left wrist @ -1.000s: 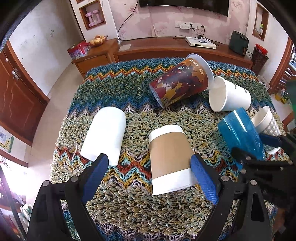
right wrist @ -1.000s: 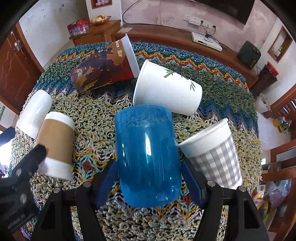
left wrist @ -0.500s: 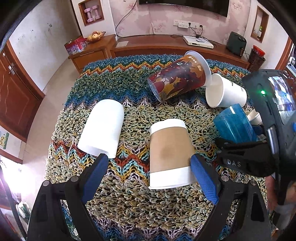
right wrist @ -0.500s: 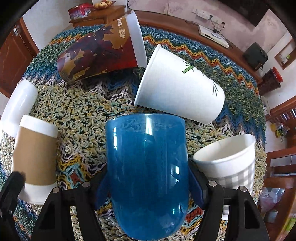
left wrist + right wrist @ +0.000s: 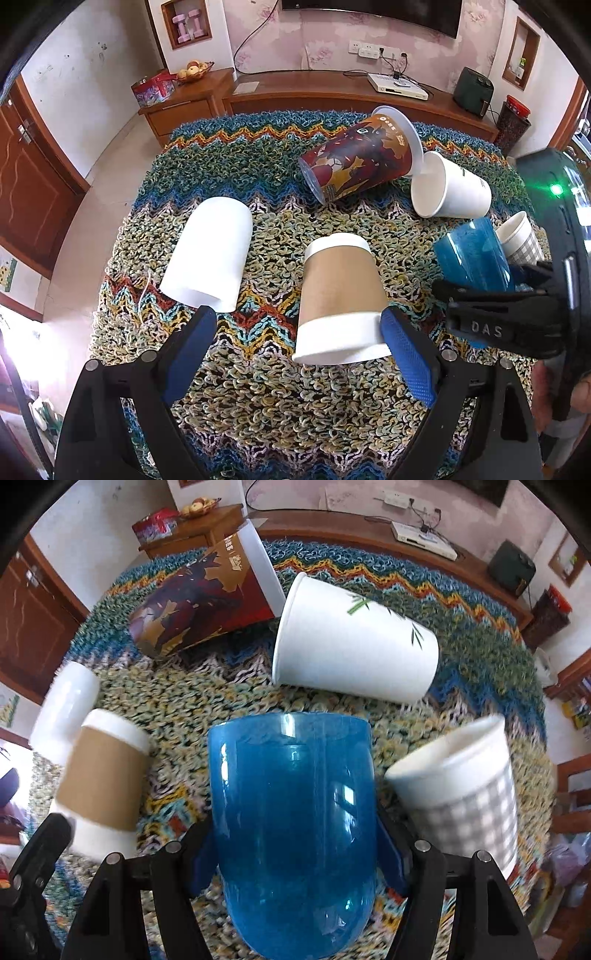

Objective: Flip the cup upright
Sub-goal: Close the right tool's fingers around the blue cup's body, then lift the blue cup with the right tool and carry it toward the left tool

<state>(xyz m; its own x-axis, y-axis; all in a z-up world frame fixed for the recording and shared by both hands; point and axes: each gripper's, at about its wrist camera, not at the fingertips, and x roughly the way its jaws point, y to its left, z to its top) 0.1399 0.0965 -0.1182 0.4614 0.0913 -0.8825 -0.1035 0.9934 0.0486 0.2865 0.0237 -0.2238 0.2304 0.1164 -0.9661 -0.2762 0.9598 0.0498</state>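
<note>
Right claw (image 5: 295,853) clamps the blue cup (image 5: 295,834), lifted and tilting near the table's right edge (image 5: 517,177), not yet upright, while the left claw (image 5: 295,354), wide open, straddles the brown-sleeved cup (image 5: 340,299) lying on its side.

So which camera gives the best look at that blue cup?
The right wrist view: the blue cup fills the middle, gripped between the jaws of the right gripper. The left wrist view shows it small at the right edge, partly hidden behind that gripper.

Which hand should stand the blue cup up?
Right. The right gripper already clamps the blue cup on both sides. The left gripper is open, by the brown-sleeved cup.
</note>
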